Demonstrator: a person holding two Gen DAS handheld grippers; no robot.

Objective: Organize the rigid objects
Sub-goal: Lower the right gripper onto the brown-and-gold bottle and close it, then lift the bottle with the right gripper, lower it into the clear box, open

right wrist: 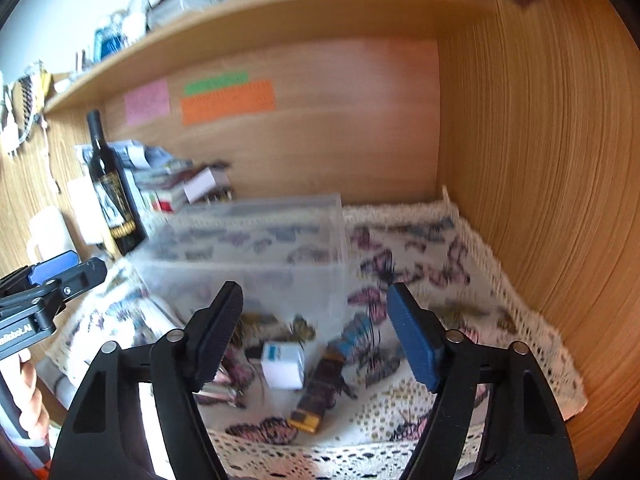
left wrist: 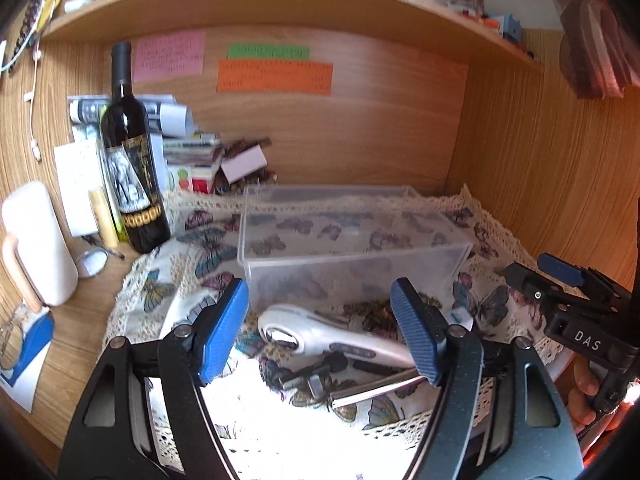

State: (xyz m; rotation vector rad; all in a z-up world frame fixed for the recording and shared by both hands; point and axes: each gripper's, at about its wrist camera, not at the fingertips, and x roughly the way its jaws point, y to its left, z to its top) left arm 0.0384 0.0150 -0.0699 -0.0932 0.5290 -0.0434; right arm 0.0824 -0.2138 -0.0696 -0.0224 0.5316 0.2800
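1. The left claw (left wrist: pixel 320 332) hangs wide open with nothing between its blue pads, low over a butterfly-print cloth (left wrist: pixel 192 248) with a lace edge spread on the bench (left wrist: pixel 68 356).
2. Under it lies a silver handheld tool (left wrist: pixel 328 338) with a round shiny head, and beside that a few small dark pieces and a thin metal rod (left wrist: pixel 376 392); none is touched.
3. The right claw (right wrist: pixel 314 336) is also spread wide and empty. Below it on the cloth sit a small white cube with a blue mark (right wrist: pixel 282 364) and a brown-and-yellow stick-shaped item (right wrist: pixel 316 396), just beside each other.
4. Just beyond these things stands a clear plastic box (left wrist: pixel 352 256); it looks empty, with the cloth pattern showing through its walls.
5. The right claw's body, seen from the left wrist view, reads "DAS".
6. Further left stand a dark wine bottle (left wrist: pixel 130 152) with a black-and-gold label, a white jug (left wrist: pixel 38 248) and stacked papers.
7. On the back wall are pink (left wrist: pixel 170 56), green (left wrist: pixel 268 52) and orange (left wrist: pixel 274 77) notes; their writing is too small to read.
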